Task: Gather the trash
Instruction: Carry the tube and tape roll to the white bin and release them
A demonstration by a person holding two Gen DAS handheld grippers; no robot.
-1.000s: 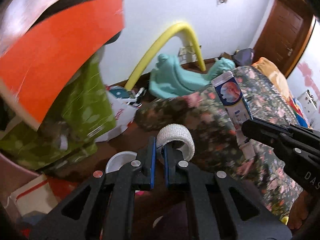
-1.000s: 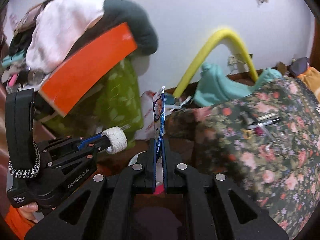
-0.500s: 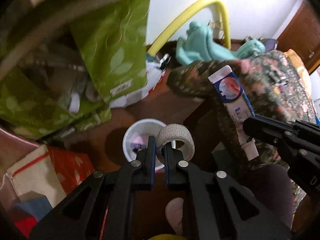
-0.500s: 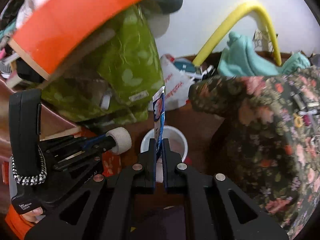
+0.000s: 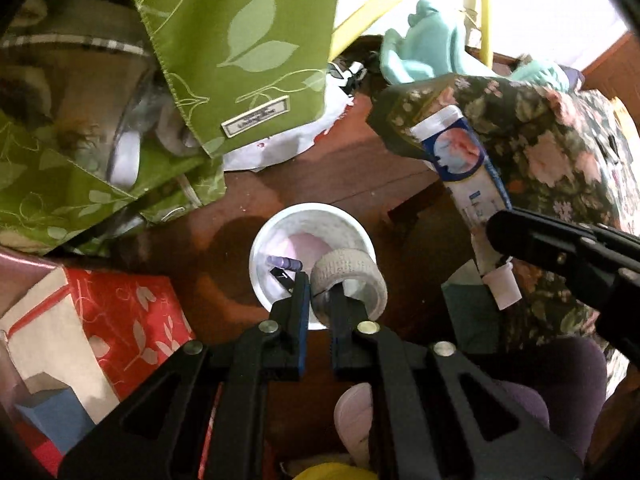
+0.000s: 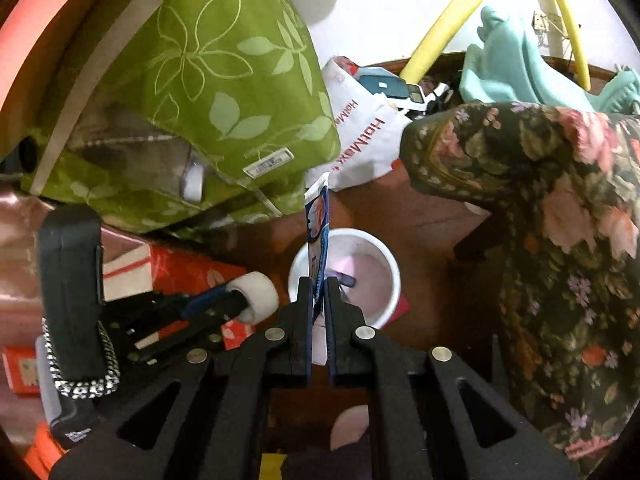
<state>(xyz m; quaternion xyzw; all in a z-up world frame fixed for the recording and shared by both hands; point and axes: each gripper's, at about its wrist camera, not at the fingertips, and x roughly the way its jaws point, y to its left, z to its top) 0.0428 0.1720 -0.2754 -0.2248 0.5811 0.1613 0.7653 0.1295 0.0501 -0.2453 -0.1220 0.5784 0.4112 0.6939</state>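
A small white bin (image 5: 280, 236) stands on the brown floor; it also shows in the right wrist view (image 6: 384, 264). It holds a purple item (image 5: 285, 263). My left gripper (image 5: 319, 286) is shut on a white tape roll (image 5: 352, 276), held right over the bin's near rim. My right gripper (image 6: 319, 284) is shut on a flattened blue-and-white tube (image 6: 318, 224), held upright above the bin. In the left wrist view the tube (image 5: 466, 168) and the right gripper are at the right. In the right wrist view the left gripper (image 6: 236, 300) with the roll (image 6: 258, 294) is at the left.
A green leaf-print bag (image 5: 240, 40) hangs over the floor at the left. A red patterned box (image 5: 124, 316) lies by the bin. A dark floral cloth (image 6: 560, 208) covers furniture at the right. A white plastic bag (image 6: 360, 140), a teal object (image 6: 504, 64) and a yellow arc stand behind.
Both grippers have tilted down and moved closer to the white bin, still holding the roll and the tube. The bin now sits directly under both.
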